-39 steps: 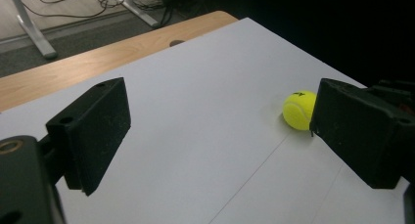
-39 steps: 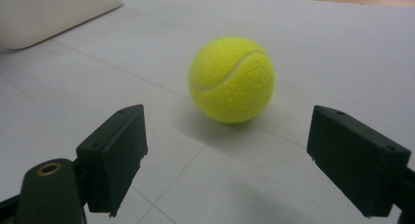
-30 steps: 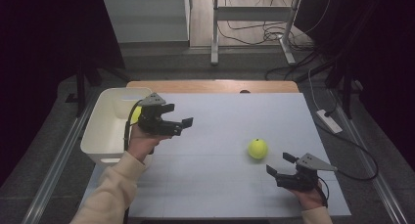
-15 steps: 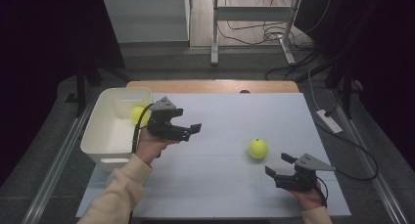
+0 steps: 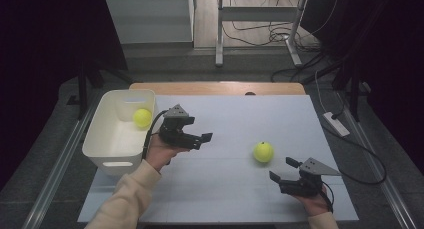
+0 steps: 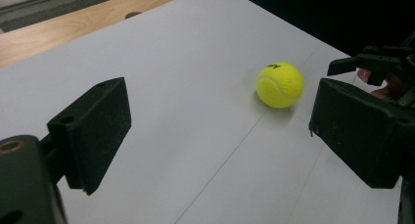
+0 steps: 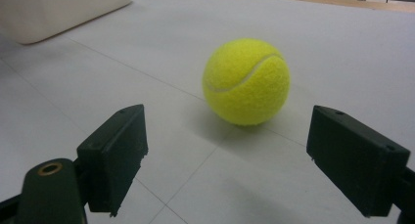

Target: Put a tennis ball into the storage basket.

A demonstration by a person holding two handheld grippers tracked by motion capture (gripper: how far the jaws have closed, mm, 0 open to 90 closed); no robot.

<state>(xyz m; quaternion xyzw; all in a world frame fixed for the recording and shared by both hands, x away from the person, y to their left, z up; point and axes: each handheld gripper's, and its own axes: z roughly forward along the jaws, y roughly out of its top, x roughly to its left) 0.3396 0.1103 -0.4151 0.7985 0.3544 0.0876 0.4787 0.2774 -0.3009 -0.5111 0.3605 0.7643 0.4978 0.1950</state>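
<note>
High view: yellow-green felt tennis ball [image 5: 263, 152] resting on the pale grey table sheet [image 5: 235, 189], right of centre, free of both grippers. Round, so no long axis to name. In the left gripper view, curved white seam running across the ball's near face [image 6: 280, 85] and a small dark printed mark near the top, tilted toward the upper left. In the right gripper view, the seam [image 7: 246, 80] arcing from the upper right down to the left side.

Right gripper [image 5: 285, 169], black, held in a hand at the near right of the sheet, jaws spread wide and aimed at the ball from just behind it; nothing gripped, ball ahead of the pads and not between them, with a clear strip of sheet showing before the fingertips [image 7: 115, 155].

Left gripper [image 5: 205, 139], black with a grey three-cornered plate, held above the sheet left of centre, just beside the white plastic rectangular bin [image 5: 113, 149]; jaws parted, empty, pointing across the table toward the ball, well apart from it.

Second yellow-green tennis ball [image 5: 142, 117] lying inside the bin, near its far right corner.
</note>
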